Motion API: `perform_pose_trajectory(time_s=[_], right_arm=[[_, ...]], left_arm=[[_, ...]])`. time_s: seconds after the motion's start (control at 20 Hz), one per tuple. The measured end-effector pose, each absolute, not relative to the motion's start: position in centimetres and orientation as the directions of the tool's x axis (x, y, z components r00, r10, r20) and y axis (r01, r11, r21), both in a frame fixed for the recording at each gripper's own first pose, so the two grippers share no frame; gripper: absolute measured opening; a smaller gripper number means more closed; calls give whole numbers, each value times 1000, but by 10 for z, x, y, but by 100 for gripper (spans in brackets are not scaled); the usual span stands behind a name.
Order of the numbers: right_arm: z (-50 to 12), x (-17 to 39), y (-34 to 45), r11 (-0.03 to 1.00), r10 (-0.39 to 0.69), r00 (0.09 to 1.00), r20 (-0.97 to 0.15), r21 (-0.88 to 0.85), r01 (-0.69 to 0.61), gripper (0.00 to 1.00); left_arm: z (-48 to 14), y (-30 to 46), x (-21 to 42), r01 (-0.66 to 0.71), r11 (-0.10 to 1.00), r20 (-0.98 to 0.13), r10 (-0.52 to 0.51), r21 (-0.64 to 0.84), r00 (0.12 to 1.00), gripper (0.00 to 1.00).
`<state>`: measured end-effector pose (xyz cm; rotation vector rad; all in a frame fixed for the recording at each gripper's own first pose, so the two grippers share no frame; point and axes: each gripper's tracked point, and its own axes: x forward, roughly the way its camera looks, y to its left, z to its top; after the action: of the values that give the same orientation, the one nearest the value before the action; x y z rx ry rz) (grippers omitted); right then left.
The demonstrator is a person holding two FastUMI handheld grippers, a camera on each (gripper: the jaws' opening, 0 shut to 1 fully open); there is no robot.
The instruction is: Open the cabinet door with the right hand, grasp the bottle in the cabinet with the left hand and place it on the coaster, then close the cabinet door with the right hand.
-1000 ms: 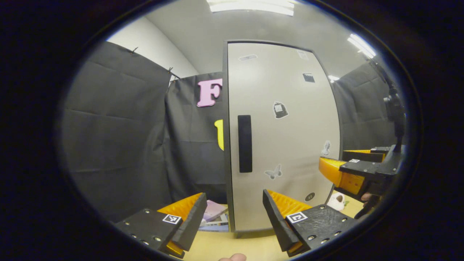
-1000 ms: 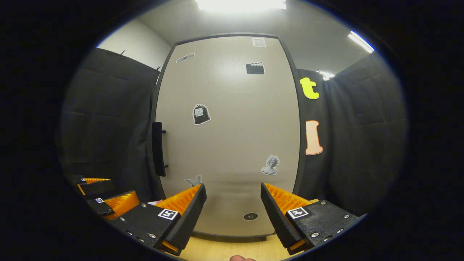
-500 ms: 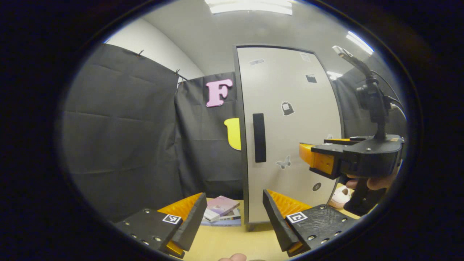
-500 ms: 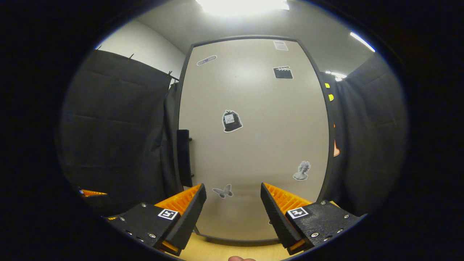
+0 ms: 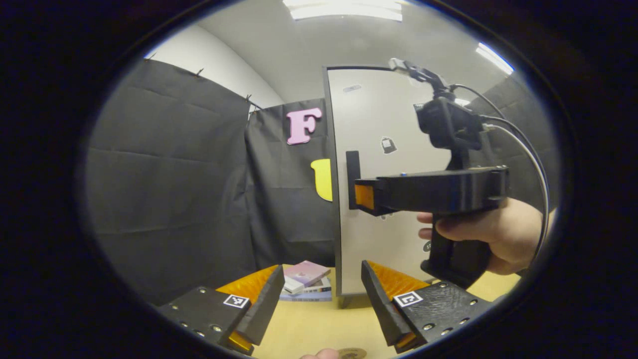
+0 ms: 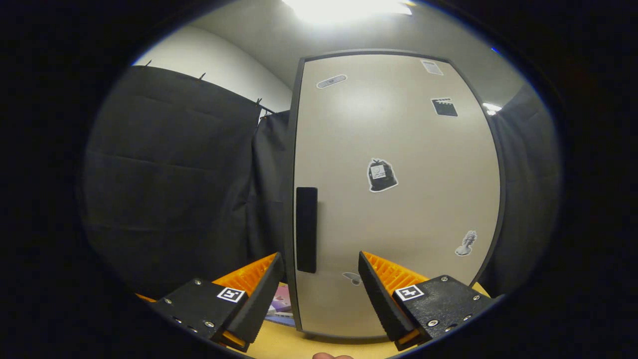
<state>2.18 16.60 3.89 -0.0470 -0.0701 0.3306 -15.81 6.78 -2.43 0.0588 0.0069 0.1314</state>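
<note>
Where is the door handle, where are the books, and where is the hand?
door handle (image 6: pixel 306 229), right gripper view, middle of the dark bar
books (image 5: pixel 305 281), left gripper view, top cover of the stack
hand (image 5: pixel 491 234), left gripper view, back of the hand

place: a recording booth set up indoors, staged like a bit of a home
walls: black cloth (image 5: pixel 169 189) is hanging all round, pinned at its top edge, with a white room wall (image 5: pixel 214 65) showing above it
lighting: ceiling light panels (image 5: pixel 344 9) are glowing overhead, office-style
furniture: one pale cabinet (image 6: pixel 398 199) with a dark handle (image 6: pixel 306 229) and stickers is standing on a light wood counter (image 5: pixel 319 329)
props: a small stack of books (image 5: pixel 305 281) is lying beside the cabinet
equipment: a hand (image 5: pixel 493 237) is holding a camera-topped, cabled gripper (image 5: pixel 366 196)
</note>
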Motion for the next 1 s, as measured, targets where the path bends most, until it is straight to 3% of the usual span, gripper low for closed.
perform_pose_trajectory(time_s=[0.15,0.35,0.55,0.7,0.8,0.85,0.95,1.0], right_arm=[[45,28,176,942,330,942,70,-84,-324,94],[49,48,180,947,312,946,81,-106,-303,94],[42,78,194,947,305,951,54,-120,-297,94],[35,91,206,946,306,952,18,-116,-302,92],[30,98,205,951,281,960,0,-134,-279,75],[31,99,201,952,274,962,-7,-141,-272,56],[29,101,204,947,307,952,-14,-100,-307,35],[30,100,203,940,327,945,-19,-97,-327,33]], left_arm=[[-22,64,-169,-113,992,12,113,59,994,84],[-29,64,-174,-100,993,1,100,57,995,93],[-35,66,-176,-104,994,-19,105,39,994,93],[-39,70,-177,-113,993,-24,114,40,993,85],[-43,76,-178,-120,992,-25,121,44,992,89],[-44,80,-182,-125,991,-27,127,45,992,89],[-46,85,-185,-132,991,-37,133,38,990,85],[-48,86,-186,-134,991,-41,135,32,990,85]])
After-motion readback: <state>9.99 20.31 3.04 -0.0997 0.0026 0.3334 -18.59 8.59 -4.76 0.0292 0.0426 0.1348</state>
